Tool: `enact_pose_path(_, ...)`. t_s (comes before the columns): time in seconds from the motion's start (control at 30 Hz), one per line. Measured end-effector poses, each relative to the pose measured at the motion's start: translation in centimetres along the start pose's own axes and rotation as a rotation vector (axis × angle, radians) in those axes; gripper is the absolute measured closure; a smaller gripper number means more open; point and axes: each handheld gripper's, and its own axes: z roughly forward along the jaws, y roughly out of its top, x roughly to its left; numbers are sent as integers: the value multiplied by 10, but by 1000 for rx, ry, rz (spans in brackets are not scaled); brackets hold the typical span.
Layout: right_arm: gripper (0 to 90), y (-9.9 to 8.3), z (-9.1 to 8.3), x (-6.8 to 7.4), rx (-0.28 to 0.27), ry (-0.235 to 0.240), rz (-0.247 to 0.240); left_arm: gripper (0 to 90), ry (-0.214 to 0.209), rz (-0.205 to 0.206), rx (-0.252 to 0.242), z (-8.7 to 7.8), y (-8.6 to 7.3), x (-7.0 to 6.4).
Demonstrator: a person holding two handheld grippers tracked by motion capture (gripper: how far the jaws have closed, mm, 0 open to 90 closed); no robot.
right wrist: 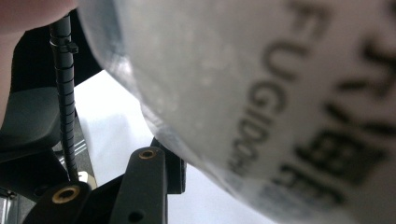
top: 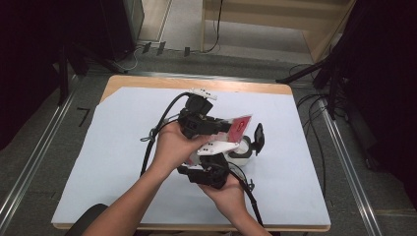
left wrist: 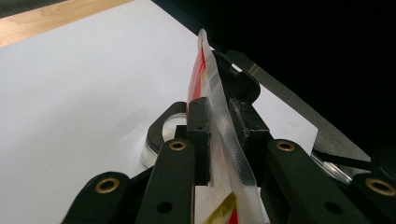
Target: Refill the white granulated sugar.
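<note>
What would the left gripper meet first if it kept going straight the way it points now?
Apart from the red-and-white packet already clamped between its fingers, the left gripper would probably meet the black-lidded container just beyond, though depth is unclear.

Both forearms are bare, with no sleeves in the high view. The left gripper (top: 223,126) is a black blocky body with a white plate on top marked with small dark dots, and a thick black cable looping from its back. The right gripper (top: 231,158) is black too, topped by a white three-cornered plate with dots, and trails a black cable with a small metal clip. In the gripper views, each jaw is a matte black link with brass-ringed pivot holes and plain screw holes. A ribbed black cable runs beside the right gripper's jaw.
</note>
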Motion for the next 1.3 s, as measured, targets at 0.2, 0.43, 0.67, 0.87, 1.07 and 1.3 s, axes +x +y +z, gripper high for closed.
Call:
enact_pose_path(0.2, 640, 1, -1, 1, 1, -2, 0, 790, 0, -3, 2, -1, 1, 0)
enact_pose_path(0.43, 640, 1, 0, 1, 3, -6, 4, 791, -6, -8, 0, 0, 1, 1)
enact_pose_path(0.67, 641, 0, 0, 1, 1, -10, 4, 791, -7, -7, 7, 0, 1, 2)
enact_pose_path(0.87, 641, 1, 0, 1, 0, -13, 5, 790, -7, -9, 8, 0, 1, 1)
enact_pose_path(1.07, 641, 1, -1, 2, 1, -13, 3, 789, -14, -13, 1, -1, 1, 1)
enact_pose_path(1.3, 641, 3, -1, 4, -1, -12, -2, 785, -20, -26, 3, -3, 2, 3)
